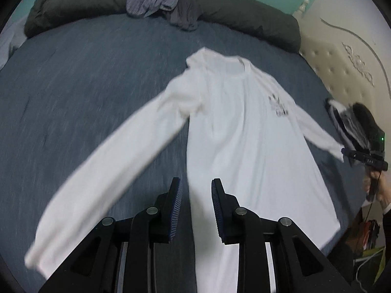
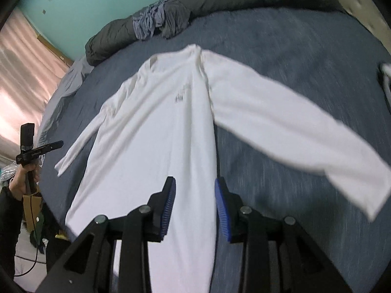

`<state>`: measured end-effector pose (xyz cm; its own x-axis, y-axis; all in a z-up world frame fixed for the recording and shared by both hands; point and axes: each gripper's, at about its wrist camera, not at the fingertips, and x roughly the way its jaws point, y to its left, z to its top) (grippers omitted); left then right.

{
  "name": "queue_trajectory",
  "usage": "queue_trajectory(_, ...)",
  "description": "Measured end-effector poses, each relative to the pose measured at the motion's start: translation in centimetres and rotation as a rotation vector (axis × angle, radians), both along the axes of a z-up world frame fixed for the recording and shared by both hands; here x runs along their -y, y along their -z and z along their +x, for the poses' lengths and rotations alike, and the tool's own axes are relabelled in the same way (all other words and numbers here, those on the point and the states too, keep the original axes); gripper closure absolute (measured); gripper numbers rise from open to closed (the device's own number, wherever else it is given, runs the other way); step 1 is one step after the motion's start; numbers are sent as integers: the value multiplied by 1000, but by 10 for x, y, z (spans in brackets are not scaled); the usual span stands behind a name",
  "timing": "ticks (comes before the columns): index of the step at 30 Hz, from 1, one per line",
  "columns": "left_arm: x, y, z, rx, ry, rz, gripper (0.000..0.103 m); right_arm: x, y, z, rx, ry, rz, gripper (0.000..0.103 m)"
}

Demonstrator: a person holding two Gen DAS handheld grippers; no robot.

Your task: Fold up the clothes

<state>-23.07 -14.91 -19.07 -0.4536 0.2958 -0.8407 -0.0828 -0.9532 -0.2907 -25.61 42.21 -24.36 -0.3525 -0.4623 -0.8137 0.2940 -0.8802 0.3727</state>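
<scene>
Two claws hang over a white long-sleeved shirt (image 1: 244, 134) spread flat, chest side up, on a bed with a blue-grey cover (image 1: 85, 85). Nearest the left wrist camera, the left claw (image 1: 196, 190) stands with its jaws apart and nothing between the ribbed blue pads, poised above the shirt's lower body close to its left edge. Seen from the right wrist camera, the right claw (image 2: 195, 188) is likewise parted and empty, above the shirt's lower body near its right edge. Beyond both claws the shirt runs away from the cameras, hem nearest, neckline farthest, with both sleeves angled outward and down from the shoulders across the cover. A small dark print marks its chest. Off the shirt's right cuff in the left view, a hand (image 1: 381, 190) grips the other tool's handle, and a small stack of dark and white garments (image 1: 347, 119) lies on the bed just past that cuff. Past the shirt's neckline, a rolled dark grey duvet (image 1: 232, 9) stretches along the bed's far edge, with a crumpled pile of grey-blue clothes (image 1: 156, 0) resting on it. Farther still stands a teal wall (image 2: 85, 5). Both pictures are smeared by motion blur.
</scene>
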Motion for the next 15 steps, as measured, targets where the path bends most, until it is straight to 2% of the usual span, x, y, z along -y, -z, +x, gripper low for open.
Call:
queue_trajectory(4, 0, 9, -61, -21, 5, -6, 75, 21, 8, -56, -30, -5, 10, 70)
queue_trajectory(7, -1, 23, -108, -28, 10, -16, 67, 36, 17, -96, -52, -14, 26, 69)
queue_trajectory(9, -2, 25, -132, -35, 8, -27, 63, 45, 21, -121, -64, -17, 34, 69)
queue_trajectory(13, -3, 34, -176, -34, 1, -28, 61, 57, 28, -164, -87, -19, 43, 68)
queue_trajectory(15, -8, 38, -192, -32, 12, -32, 61, 61, 30, -182, -99, -14, 54, 65)
